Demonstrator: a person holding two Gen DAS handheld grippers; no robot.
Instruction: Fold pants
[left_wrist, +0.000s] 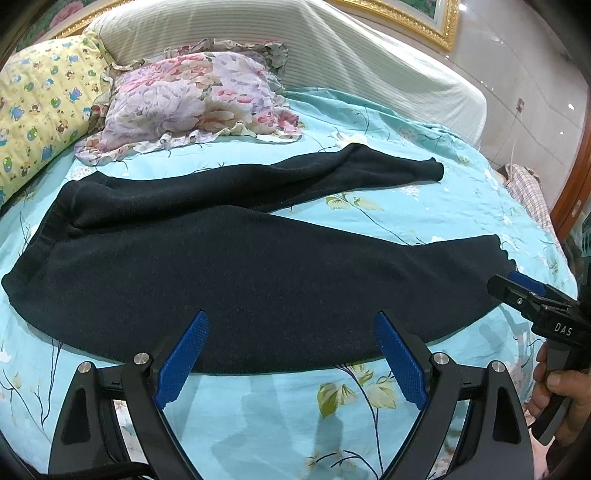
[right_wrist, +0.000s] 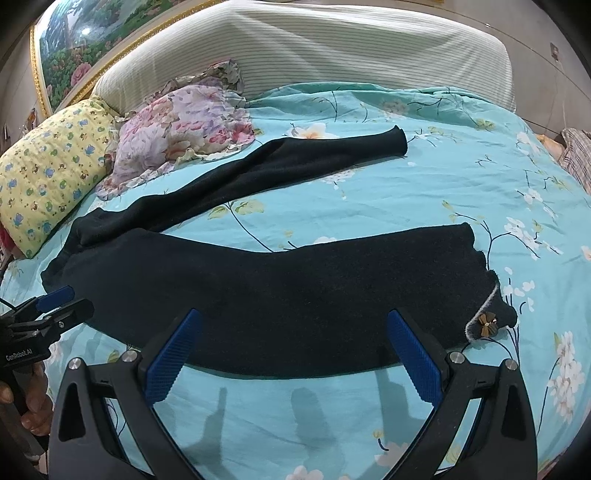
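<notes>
A: Item one, the black pants: where are they laid?

B: Spread flat on the floral bedspread, directly ahead of the left gripper and the right gripper; legs splayed apart (a small bow is seen at one hem).

A: Gripper condition?

B: Both are held spread wide, nothing grasped. A floral pillow is noted beyond the pants.

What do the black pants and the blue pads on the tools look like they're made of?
Pants: likely soft knit or fleece, with a matte, fuzzy surface and limp drape. Pads: probably ribbed rubber or plastic, with a fine raised texture on both the right tool and the left tool.
</notes>
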